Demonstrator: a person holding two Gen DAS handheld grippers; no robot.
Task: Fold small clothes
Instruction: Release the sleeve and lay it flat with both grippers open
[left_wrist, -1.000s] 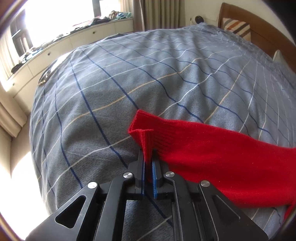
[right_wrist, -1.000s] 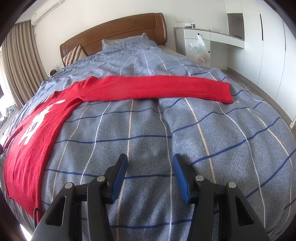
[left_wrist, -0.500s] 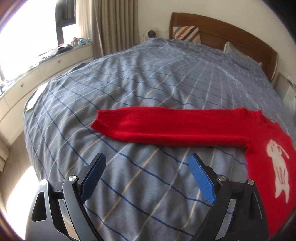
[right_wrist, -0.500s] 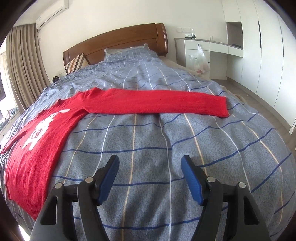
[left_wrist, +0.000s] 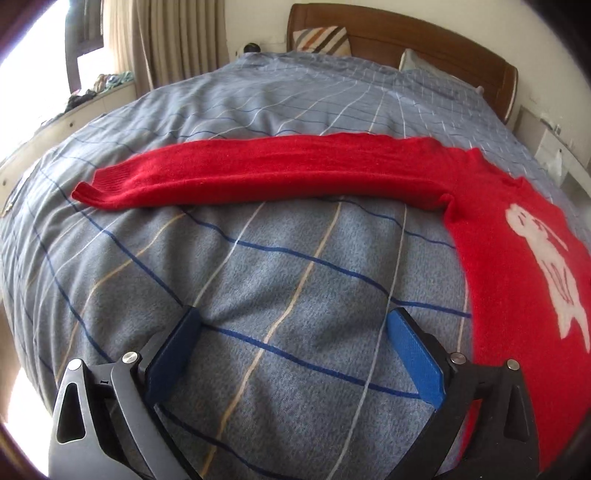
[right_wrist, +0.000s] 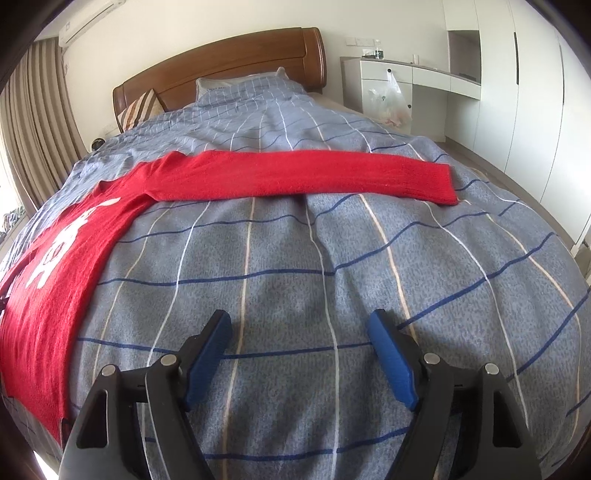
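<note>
Across the plaid duvet (left_wrist: 280, 280) lies the red sweater (left_wrist: 509, 266), flat, sleeves outstretched. Both the left gripper (left_wrist: 291, 334) and right gripper (right_wrist: 299, 334) hover spread and empty. Soft, light knit likely drapes and stretches, so pinch a ribbed cuff (right_wrist: 437, 184).

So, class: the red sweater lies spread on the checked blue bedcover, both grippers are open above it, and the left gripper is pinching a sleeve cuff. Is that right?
Not quite. The left gripper pinches nothing: the left wrist view shows its jaws apart over bare bedcover, short of the sleeve cuff. The red sweater does lie spread out, and the right gripper is open.
</note>
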